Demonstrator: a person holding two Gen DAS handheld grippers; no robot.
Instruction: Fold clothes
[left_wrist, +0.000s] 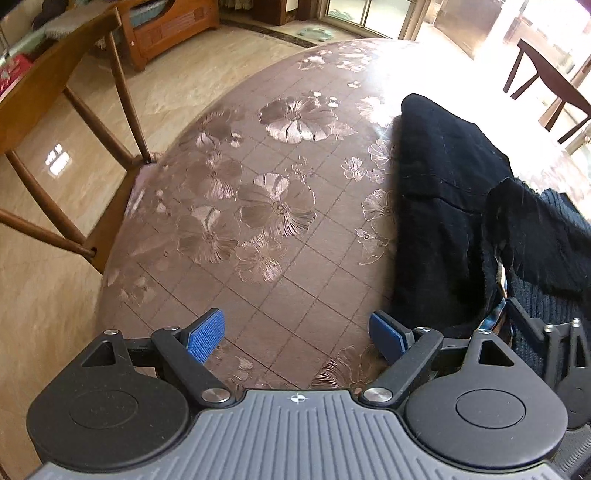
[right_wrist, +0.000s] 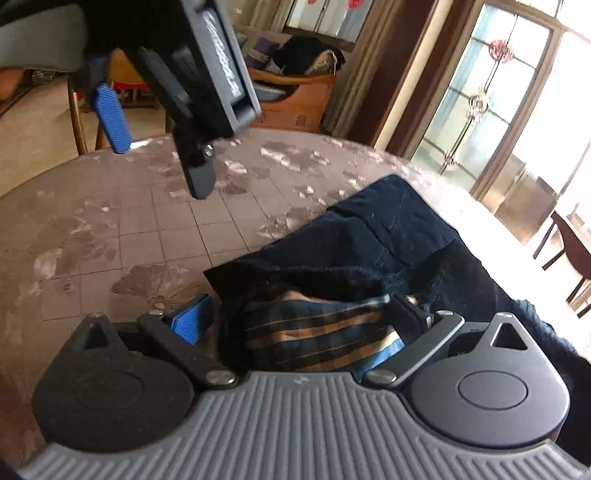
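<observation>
Both grippers stand open by the dark garment on the table.

The right gripper (right_wrist: 295, 317) has its jaws wide with the checked lining (right_wrist: 317, 332) between them, but the pads do not press it. The left gripper (left_wrist: 297, 332) is open over the bare table (left_wrist: 258, 221), just beside the garment (left_wrist: 443, 184). The garment looks soft, thick and floppy, so a hem or edge is likely the best place to pinch.

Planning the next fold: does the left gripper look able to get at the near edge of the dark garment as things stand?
Probably yes. The left gripper hangs open over bare tablecloth, with the dark garment lying right beside one of its jaws and nothing between.
</observation>
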